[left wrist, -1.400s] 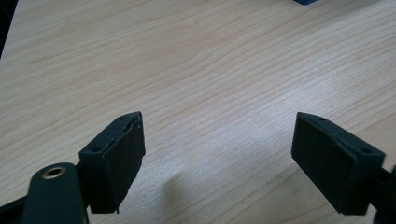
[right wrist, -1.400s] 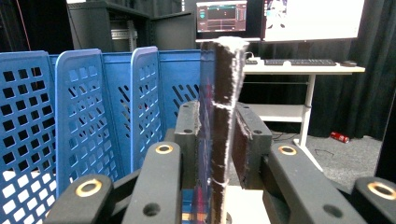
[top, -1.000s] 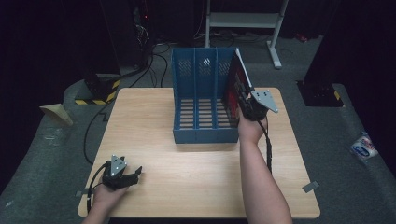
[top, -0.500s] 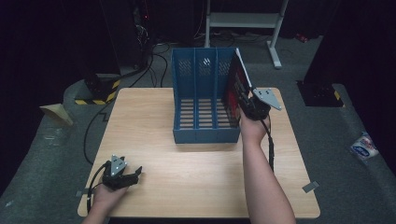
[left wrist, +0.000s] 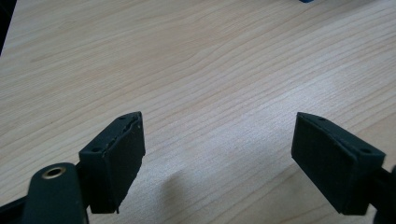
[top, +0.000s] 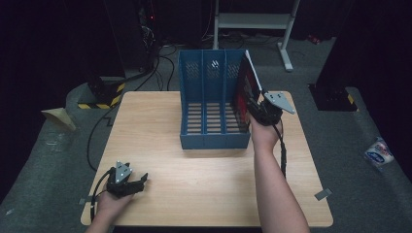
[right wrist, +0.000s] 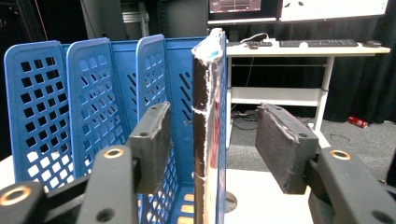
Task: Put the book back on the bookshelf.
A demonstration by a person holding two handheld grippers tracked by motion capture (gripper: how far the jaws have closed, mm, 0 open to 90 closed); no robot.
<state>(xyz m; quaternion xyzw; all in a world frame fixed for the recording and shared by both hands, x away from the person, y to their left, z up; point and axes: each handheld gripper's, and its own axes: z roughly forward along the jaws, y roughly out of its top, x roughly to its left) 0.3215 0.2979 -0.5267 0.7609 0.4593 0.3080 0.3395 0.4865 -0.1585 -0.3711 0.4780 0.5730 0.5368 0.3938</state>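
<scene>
The book stands upright on its edge in the rightmost bay of the blue file rack, leaning against the rack's right-hand wall, its worn spine facing the right hand-held gripper; the rack itself sits toward the back of the wooden worktop. That right hand-held gripper has its jaws spread with the spine between them, a gap showing on either side, so it is open around the book and not yet pinching it; in the high view the same right hand-held gripper hangs at the rack's front right corner.

I would judge the book thin and fairly light, stiff enough along the spine to be lifted by it, though the cover looks glossy and may slide under the pads; the spine is chipped and scuffed white near the top, so a squeeze there could flake it further. The sound place to take hold looks to be the middle of the spine, clear of the rack wall beside it.

The left hand-held gripper rests near the front left corner of the worktop, well apart from the rack; its jaws gape wide over bare wood, holding nothing.
</scene>
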